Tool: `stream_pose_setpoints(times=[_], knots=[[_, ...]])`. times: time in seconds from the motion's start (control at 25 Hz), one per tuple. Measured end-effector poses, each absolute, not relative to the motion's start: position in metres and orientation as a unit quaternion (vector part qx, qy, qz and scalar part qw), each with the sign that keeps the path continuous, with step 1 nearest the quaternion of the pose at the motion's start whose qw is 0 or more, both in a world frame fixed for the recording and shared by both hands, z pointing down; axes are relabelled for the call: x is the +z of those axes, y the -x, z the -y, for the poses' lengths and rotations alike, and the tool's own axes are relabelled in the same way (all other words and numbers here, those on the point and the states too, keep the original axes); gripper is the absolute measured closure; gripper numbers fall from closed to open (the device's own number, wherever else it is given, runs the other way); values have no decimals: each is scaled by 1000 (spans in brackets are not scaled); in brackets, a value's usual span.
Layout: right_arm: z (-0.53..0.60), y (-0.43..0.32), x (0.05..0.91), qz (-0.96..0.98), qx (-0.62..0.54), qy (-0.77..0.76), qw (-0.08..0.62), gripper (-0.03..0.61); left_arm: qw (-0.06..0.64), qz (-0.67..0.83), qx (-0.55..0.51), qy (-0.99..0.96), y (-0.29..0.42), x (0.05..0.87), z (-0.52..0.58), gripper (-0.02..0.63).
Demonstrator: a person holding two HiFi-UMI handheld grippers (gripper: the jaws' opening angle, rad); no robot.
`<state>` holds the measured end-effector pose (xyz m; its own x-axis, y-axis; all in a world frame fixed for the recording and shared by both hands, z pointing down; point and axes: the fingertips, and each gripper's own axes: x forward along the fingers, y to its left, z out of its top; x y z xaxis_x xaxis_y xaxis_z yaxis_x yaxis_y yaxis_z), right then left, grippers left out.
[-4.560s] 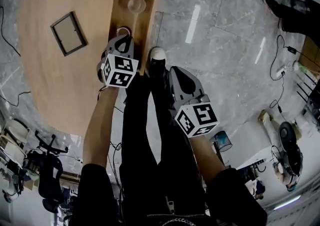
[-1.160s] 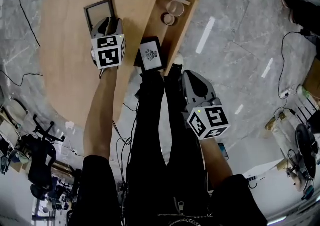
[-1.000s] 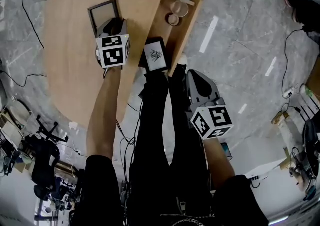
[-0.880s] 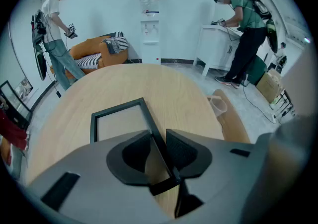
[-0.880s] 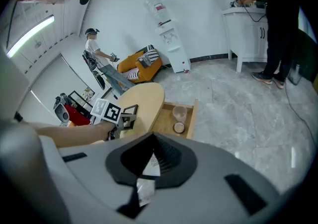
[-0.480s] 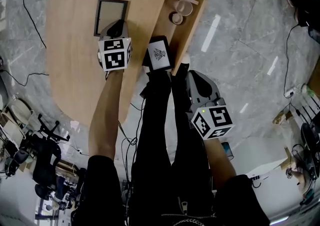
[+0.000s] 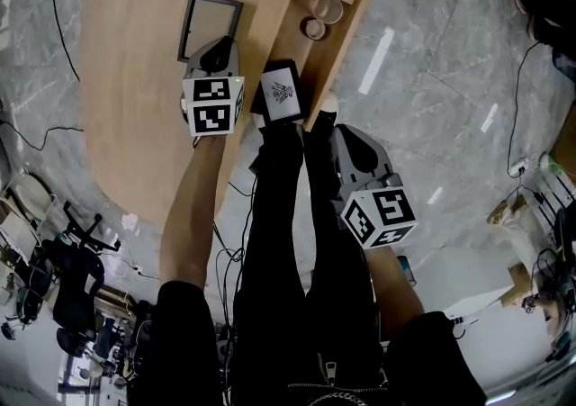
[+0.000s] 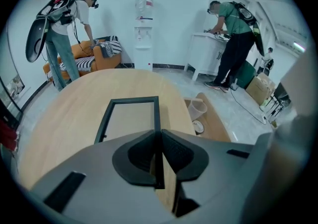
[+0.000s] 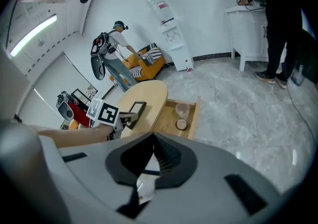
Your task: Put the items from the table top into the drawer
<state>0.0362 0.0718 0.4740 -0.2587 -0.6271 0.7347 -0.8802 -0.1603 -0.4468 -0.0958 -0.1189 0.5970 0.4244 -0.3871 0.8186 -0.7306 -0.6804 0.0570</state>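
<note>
A black picture frame (image 7: pixel 209 22) lies tilted on the oval wooden table (image 7: pixel 135 107). My left gripper (image 7: pixel 219 46) has just been closing on the frame's near right edge. In the left gripper view the pads (image 8: pixel 171 153) pinch that thin edge of the frame (image 8: pixel 130 118). Right of the table the wooden drawer (image 7: pixel 297 46) stands open. It holds a clear cup (image 7: pixel 328 9), a small round thing (image 7: pixel 312 30) and a black-framed white card (image 7: pixel 282 94). My right gripper (image 7: pixel 345 139) hangs shut and empty over the floor, near the drawer's front.
The wearer's black-clad legs (image 7: pixel 288 242) stand between the two grippers. Cables (image 7: pixel 54 134) trail over the marble floor left of the table. Two people (image 8: pixel 233 39), a water dispenser (image 8: pixel 143 29) and a white cabinet (image 8: pixel 206 56) are at the far wall.
The left gripper has come down on the frame's edge and gripped it. The frame has swung round from leaning left to leaning right and shifted slightly right. The right gripper has stayed put.
</note>
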Motion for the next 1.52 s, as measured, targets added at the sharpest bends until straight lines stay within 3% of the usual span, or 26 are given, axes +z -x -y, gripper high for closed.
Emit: stream_pose_setpoints(times=[0.88, 1.52], knots=[[-102, -73, 470, 619, 478, -612, 117, 566, 171, 250, 381, -874, -13, 559, 62, 566], [-110, -88, 474, 604, 486, -623, 104, 566, 173, 141, 401, -889, -56, 580, -12, 566]])
